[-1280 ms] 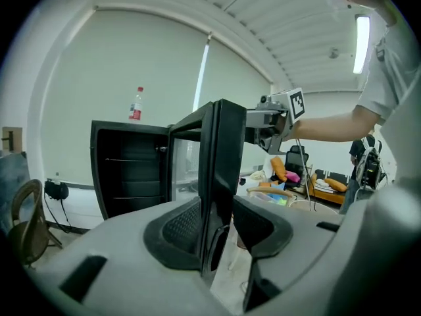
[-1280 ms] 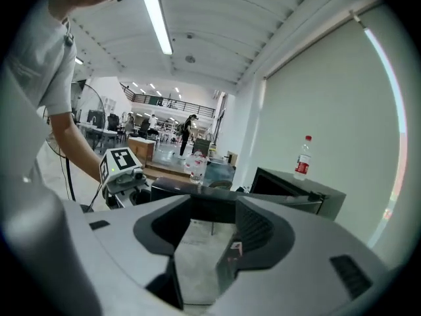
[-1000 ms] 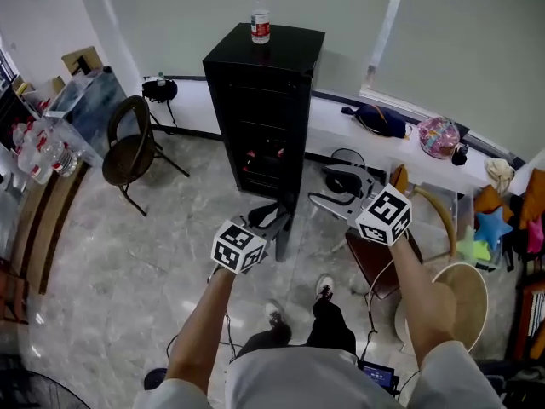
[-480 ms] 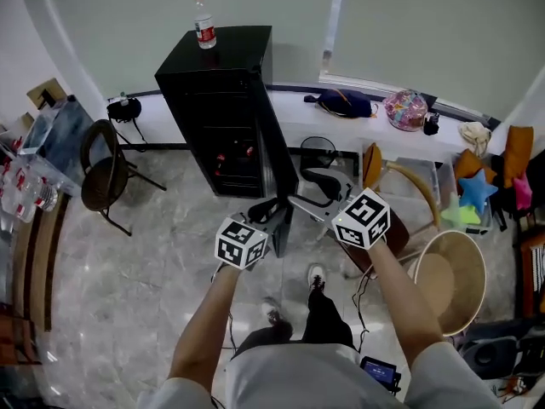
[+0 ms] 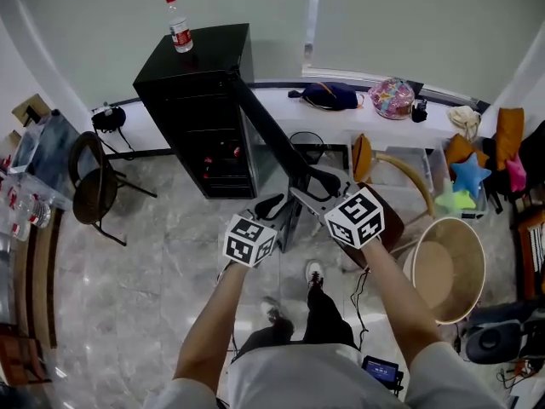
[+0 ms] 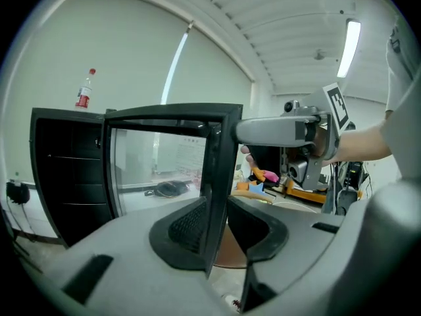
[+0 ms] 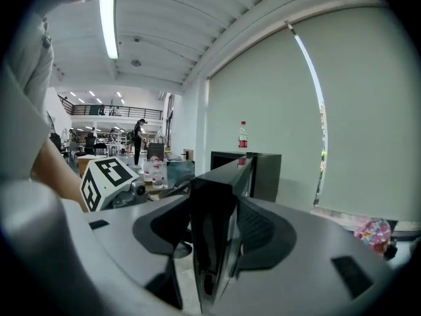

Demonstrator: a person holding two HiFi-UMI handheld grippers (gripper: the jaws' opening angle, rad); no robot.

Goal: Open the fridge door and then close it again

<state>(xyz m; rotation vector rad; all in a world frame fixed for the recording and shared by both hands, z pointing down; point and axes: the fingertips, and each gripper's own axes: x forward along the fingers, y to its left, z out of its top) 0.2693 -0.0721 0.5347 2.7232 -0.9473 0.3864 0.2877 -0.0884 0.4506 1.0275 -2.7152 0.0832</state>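
Two clamp fridge door, jaws just closing: left tongs, right tongs; distant people only in right gripper view.

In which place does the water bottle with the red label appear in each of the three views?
Head view: the water bottle is at the upper left, upright on the black fridge.
Left gripper view: upper left, above the fridge's top edge.
Right gripper view: just right of centre, above the middle.
Shared landmark: the open fridge door, seen in all three.
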